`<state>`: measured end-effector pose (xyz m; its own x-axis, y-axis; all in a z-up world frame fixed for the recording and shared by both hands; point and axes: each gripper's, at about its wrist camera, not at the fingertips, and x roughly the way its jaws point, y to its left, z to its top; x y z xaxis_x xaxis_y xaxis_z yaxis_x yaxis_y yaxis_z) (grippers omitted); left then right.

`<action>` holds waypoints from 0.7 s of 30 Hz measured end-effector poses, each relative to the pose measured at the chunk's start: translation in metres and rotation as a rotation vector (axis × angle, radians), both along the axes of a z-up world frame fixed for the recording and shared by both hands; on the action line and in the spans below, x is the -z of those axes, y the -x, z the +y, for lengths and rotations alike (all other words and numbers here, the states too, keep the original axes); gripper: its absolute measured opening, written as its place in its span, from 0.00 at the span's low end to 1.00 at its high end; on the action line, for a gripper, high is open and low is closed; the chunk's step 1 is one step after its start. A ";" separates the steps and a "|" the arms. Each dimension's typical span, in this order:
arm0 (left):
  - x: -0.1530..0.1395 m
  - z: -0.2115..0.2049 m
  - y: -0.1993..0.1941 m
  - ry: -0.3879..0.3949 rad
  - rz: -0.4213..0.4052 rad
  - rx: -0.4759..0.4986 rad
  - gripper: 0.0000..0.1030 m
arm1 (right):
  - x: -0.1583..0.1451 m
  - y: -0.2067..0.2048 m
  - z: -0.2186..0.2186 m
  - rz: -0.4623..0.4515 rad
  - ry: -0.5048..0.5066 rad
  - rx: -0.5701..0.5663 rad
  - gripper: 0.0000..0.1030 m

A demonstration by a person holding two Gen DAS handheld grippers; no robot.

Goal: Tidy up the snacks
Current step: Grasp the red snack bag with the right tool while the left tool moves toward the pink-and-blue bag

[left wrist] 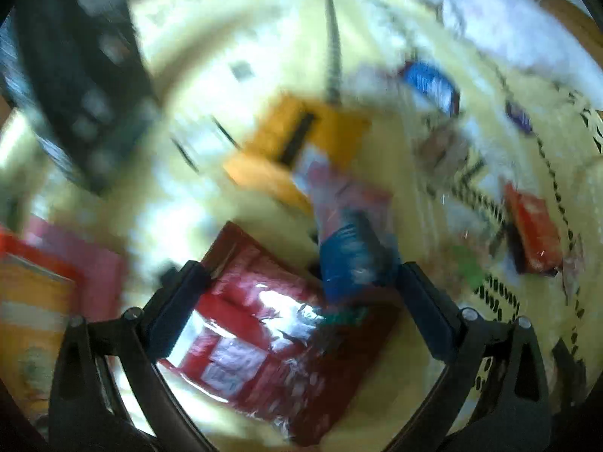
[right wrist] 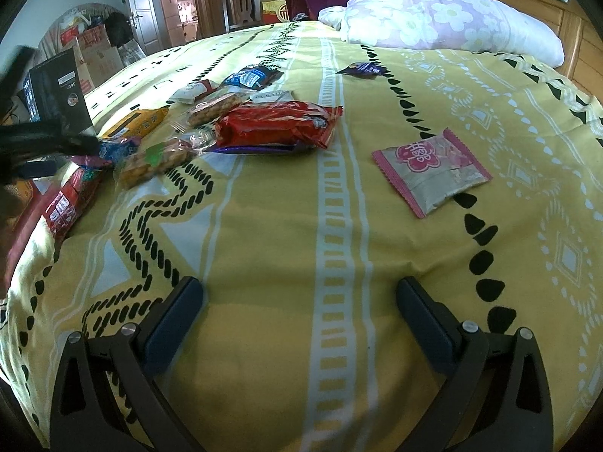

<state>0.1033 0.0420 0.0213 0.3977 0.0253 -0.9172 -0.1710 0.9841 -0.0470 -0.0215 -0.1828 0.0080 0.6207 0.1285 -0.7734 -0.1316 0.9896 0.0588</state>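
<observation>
Grippers both wide, empty: left gripper (left wrist: 299,297) over red pack (left wrist: 271,342), blurred; right gripper (right wrist: 299,309) over bed (right wrist: 286,248), pink packet (right wrist: 431,171) at 1 o'clock.

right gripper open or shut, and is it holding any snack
Open and empty: in the right wrist view the right gripper has its fingers spread wide with only the yellow bedspread between them; the pink snack packet lies apart, ahead.

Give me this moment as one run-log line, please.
left gripper: open over red packet | right gripper: open, empty | pink packet: apart on bedspread
</observation>
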 end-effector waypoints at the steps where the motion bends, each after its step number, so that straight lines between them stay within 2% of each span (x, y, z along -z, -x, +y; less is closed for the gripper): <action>1: 0.001 -0.008 0.005 -0.004 -0.007 0.028 0.99 | 0.000 0.000 0.000 0.001 -0.002 0.000 1.00; 2: -0.002 -0.017 0.013 0.032 -0.025 0.099 0.98 | 0.000 0.000 -0.001 0.003 -0.007 -0.001 1.00; 3: -0.010 -0.026 0.024 0.109 -0.049 0.189 0.88 | -0.001 0.000 -0.002 0.005 -0.013 -0.002 1.00; 5: -0.031 -0.029 0.051 0.197 -0.108 0.273 0.76 | -0.004 0.001 -0.004 0.012 -0.033 -0.009 1.00; 7: -0.056 -0.019 0.089 0.250 -0.207 0.264 0.82 | -0.007 0.000 -0.005 0.036 -0.044 -0.028 1.00; 8: -0.068 -0.010 0.115 0.232 -0.254 0.244 0.90 | -0.016 0.001 -0.004 0.040 -0.055 -0.052 0.97; 9: -0.073 -0.005 0.129 0.197 -0.281 0.236 0.91 | -0.022 0.003 -0.002 0.028 -0.065 -0.074 0.93; 11: -0.079 0.001 0.164 0.112 -0.314 0.255 0.92 | -0.049 0.011 0.016 -0.032 -0.083 -0.198 0.92; 13: -0.080 0.004 0.177 0.051 -0.319 0.268 0.92 | -0.068 0.016 0.035 -0.068 -0.090 -0.307 0.92; 14: -0.076 0.012 0.182 0.043 -0.321 0.270 0.92 | -0.080 0.014 0.052 -0.061 -0.129 -0.403 0.92; 17: -0.078 0.024 0.190 0.046 -0.326 0.234 0.92 | -0.084 -0.006 0.090 0.023 -0.181 -0.512 0.92; 19: -0.076 0.035 0.191 0.079 -0.317 0.202 0.92 | -0.068 -0.025 0.121 0.113 -0.160 -0.526 0.92; 21: -0.079 0.043 0.194 0.106 -0.332 0.188 0.92 | -0.057 -0.034 0.142 0.165 -0.158 -0.511 0.92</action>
<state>-0.0908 0.0846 0.1003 0.6618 -0.1639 -0.7315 0.0530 0.9836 -0.1725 0.0125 -0.0411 0.0651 0.3212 0.5034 -0.8022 -0.5688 0.7798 0.2616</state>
